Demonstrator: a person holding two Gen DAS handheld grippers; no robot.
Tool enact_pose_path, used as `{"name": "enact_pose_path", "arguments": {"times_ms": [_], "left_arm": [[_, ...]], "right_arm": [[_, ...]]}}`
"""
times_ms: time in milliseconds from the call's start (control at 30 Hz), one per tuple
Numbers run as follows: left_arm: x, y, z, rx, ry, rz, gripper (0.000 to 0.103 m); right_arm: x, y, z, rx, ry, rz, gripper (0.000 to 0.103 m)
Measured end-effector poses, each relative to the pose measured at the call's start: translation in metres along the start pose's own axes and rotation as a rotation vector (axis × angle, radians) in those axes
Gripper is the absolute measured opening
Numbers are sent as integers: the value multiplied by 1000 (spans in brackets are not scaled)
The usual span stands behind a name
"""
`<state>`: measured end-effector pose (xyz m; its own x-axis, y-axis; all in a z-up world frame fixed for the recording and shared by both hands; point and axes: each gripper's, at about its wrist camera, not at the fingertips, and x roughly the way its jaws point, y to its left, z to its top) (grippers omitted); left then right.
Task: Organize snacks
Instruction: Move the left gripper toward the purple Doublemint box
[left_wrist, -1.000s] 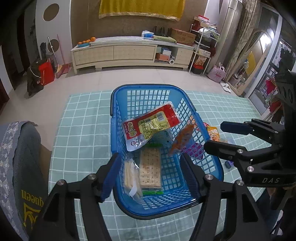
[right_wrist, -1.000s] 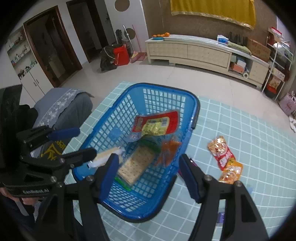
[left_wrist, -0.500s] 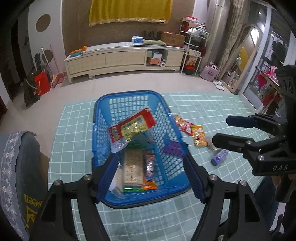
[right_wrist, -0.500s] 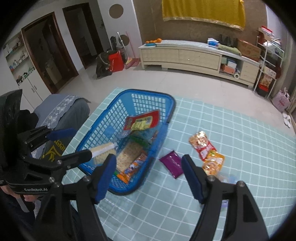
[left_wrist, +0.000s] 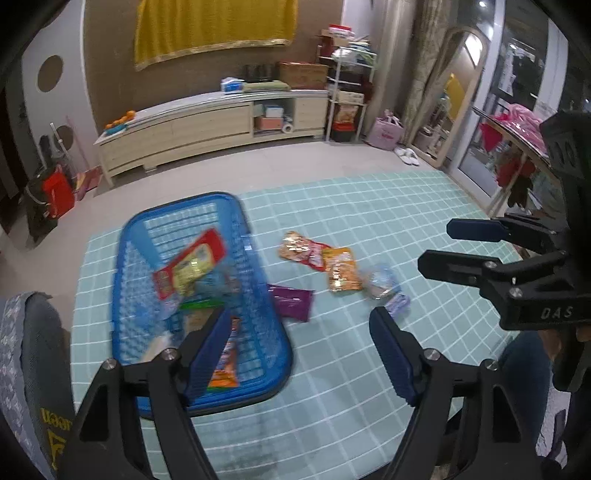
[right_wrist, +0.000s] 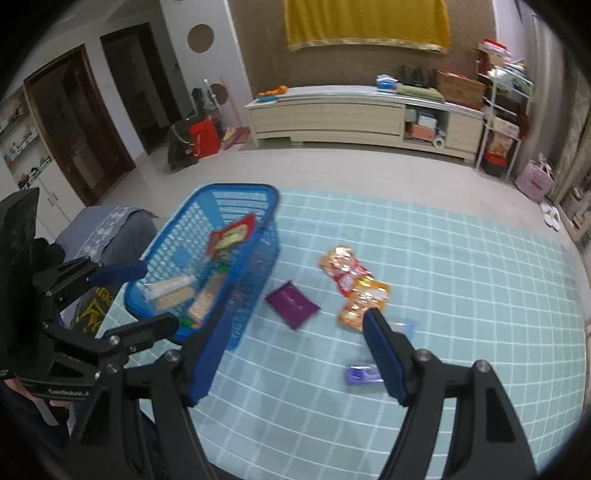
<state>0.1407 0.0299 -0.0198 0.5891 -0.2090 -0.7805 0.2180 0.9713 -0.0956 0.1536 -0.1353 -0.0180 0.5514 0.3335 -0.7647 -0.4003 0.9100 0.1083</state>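
Both jaws wide, empty, left gripper (left_wrist: 297, 349) opening; I'd center right gripper (right_wrist: 286, 356) over purple packet (right_wrist: 292, 304), beside the basket (right_wrist: 236, 192).

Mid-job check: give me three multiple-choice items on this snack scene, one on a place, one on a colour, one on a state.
1. Where does the purple packet lie?
A. inside the basket
B. on the mat beside the basket
C. on the cabinet

2. What colour is the basket?
A. blue
B. red
C. white

3. What does the right hand-held gripper hold?
A. the purple packet
B. the orange packet
C. nothing

Answers:
1 B: the packet rests on the checked mat, just right of the basket wall.
2 A: its mesh walls and rim are blue.
3 C: the jaws stand apart with only mat between them; the orange packet lies on the mat.
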Motion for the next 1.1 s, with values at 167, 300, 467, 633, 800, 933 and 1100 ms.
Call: {"name": "enact_pose_path", "arguments": {"times_ms": [167, 300, 467, 633, 800, 933, 1100], "left_arm": [[25, -27, 4, 36, 30, -24, 75], [44, -46, 6, 61, 54, -37, 75], [76, -69, 5, 90, 94, -67, 75], [116, -88, -1, 131, 144, -86, 75], [148, -100, -7, 159, 186, -103, 75], [171, -109, -9, 196, 214, -121, 75], [191, -122, -12, 253, 248, -156, 75]], "right_arm": [[3, -34, -13, 41, 20, -23, 77], [6, -60, -24, 57, 25, -50, 77], [19, -86, -39, 59, 45, -84, 77], [37, -117, -57, 83, 51, -134, 77], [54, -143, -74, 118, 61, -166, 77], [64, -158, -85, 133, 58, -207, 77], [71, -173, -98, 171, 53, -208, 77]]}}
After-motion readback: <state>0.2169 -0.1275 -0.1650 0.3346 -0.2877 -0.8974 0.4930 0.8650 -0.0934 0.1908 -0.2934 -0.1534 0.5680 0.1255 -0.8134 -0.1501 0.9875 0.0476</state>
